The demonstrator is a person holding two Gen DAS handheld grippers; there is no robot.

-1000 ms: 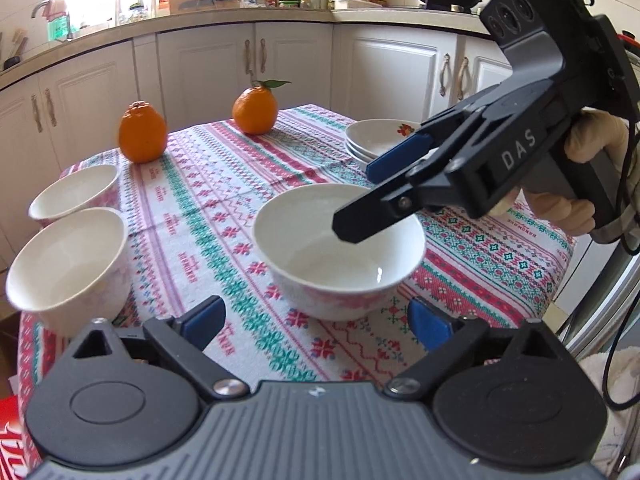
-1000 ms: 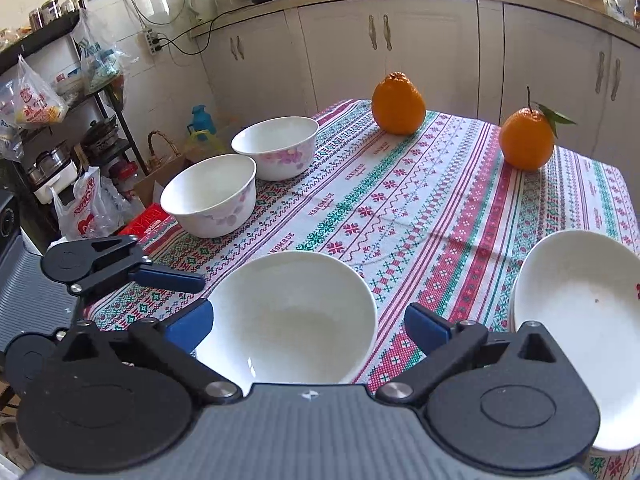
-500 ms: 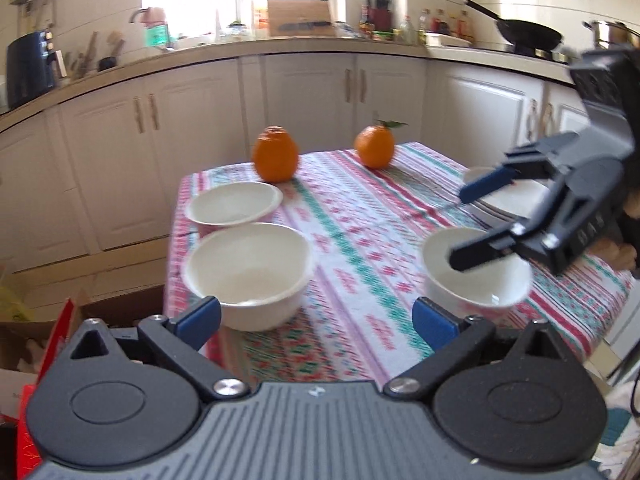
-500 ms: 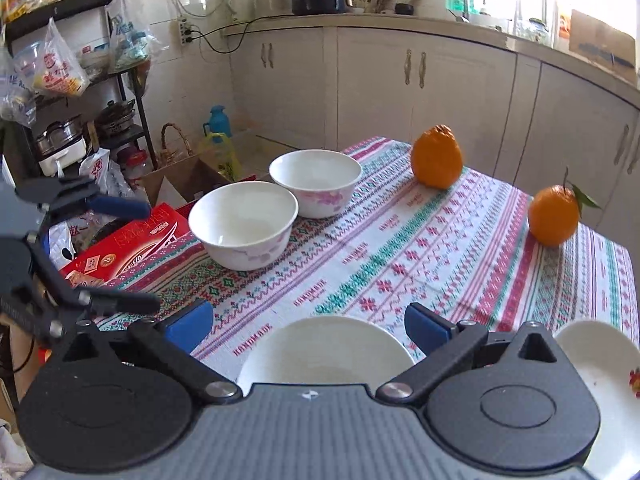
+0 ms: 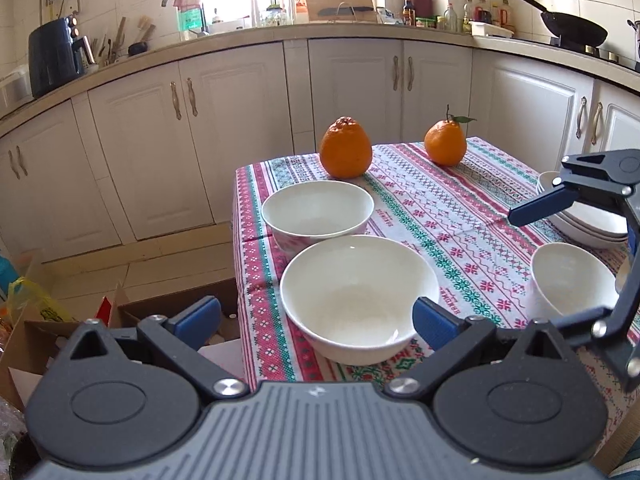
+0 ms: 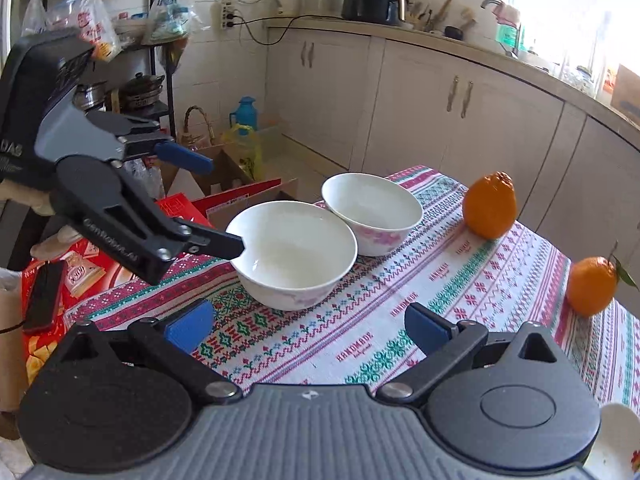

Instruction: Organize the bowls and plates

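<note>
Two bowls (image 5: 356, 296) between open left tongs (image 5: 316, 322).

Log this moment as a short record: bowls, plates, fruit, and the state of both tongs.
bowls: near bowl and far bowl side by side at the tablecloth's left edge; third bowl on the right
plates: stack of plates behind the third bowl
fruit: two oranges at the far end
left tongs: open, empty, flanking the near bowl
right tongs: open, empty
</note>
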